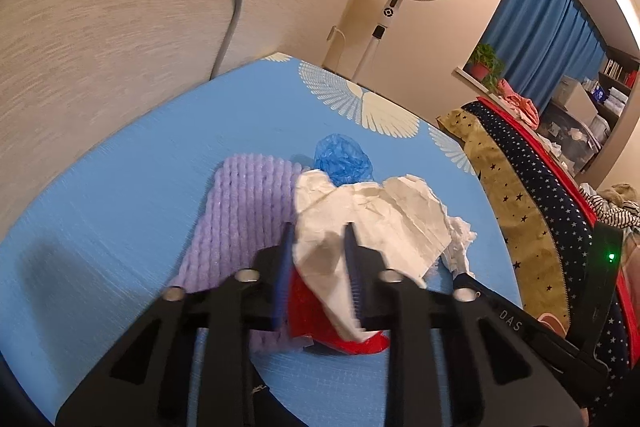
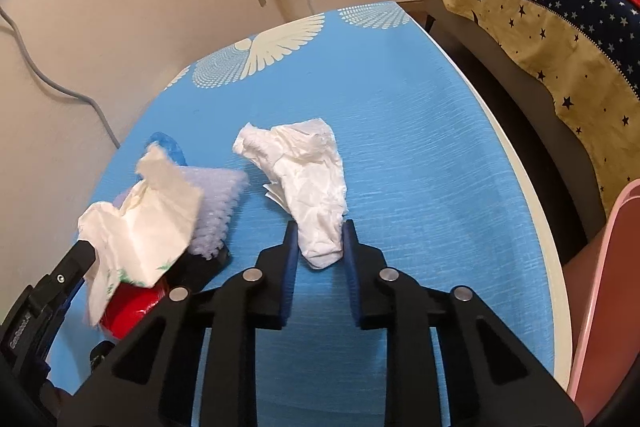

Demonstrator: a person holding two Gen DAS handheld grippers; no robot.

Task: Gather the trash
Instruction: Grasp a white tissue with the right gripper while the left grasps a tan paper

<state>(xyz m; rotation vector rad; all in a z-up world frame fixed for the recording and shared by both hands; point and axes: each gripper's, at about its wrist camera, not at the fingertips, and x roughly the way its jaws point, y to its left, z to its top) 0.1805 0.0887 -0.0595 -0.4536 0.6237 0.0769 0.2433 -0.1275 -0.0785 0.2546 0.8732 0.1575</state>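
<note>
**Both grippers on paper trash, nothing binned yet**

Left gripper [image 1: 318, 247]: jaws narrowed onto a crumpled white paper sheet with a green print on one corner [image 1: 372, 211]. The blue pads [image 1: 285, 267] pinch its near fold, and the paper looks lifted off the surface. Judged as a firm grasp. In the right wrist view the same sheet [image 2: 148, 223] hangs from the left gripper [image 2: 86, 251] at near left.

Right gripper [image 2: 319, 239]: jaws part open, straddling the near end of a crumpled white tissue wad [image 2: 312, 187]. The pads sit just beside or touching the tissue on both sides. Cannot tell if it is pinched yet; the tissue lies flat on the table, so likely not closed.

Outward from the left jaws: a red crinkled plastic wrapper [image 1: 320, 311] lies just under the held paper. A lilac ribbed foam netting sleeve [image 1: 244, 211] sits to its left. A scrunched blue plastic bag [image 1: 343, 159] lies further off, behind the paper. All rest on the light blue table mat with white wing motifs [image 2: 420, 147].

Progress, as a judgement: early. At least five trash pieces are still on or over the table, with none seen deposited and no bin in either view. A pink curved edge [image 2: 600, 287] at near right is unidentified.

Left to do: close on the tissue, carry both pieces off, then fetch the wrapper, foam sleeve and blue bag.
</note>
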